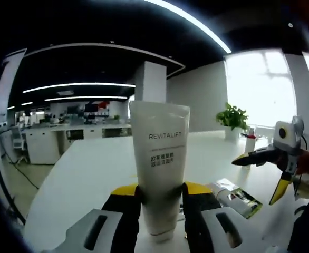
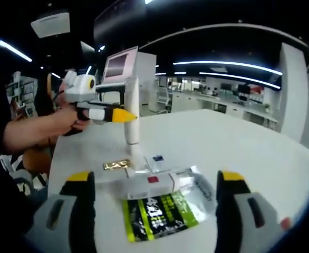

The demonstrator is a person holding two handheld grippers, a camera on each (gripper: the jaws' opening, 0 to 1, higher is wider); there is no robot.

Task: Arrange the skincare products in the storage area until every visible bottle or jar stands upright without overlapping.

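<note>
White plastic squeeze tube (image 1: 159, 158) sits clamped upright in your left hand-held gripper (image 1: 160, 203) above the white tabletop (image 1: 91, 174); your right hand-held gripper (image 2: 154, 203) gapes wide, empty. Top-heavy, it'll probably tip once released.

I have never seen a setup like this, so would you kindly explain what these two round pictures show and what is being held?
There is no robot here: a person holds a two-jaw gripper in each hand, and a fisheye camera rides on each.

The left gripper view looks along the left gripper, whose yellow-tipped black jaws are closed on a white tube printed REVITALIFT, cap end down. The right gripper enters from the right, jaws apart.

The right gripper view looks along the right gripper, open and holding nothing. Across from it you see the person's hand holding the left gripper and the same tube.

On the white table lie a green-and-black sachet, a white box and a small gold packet.
</note>
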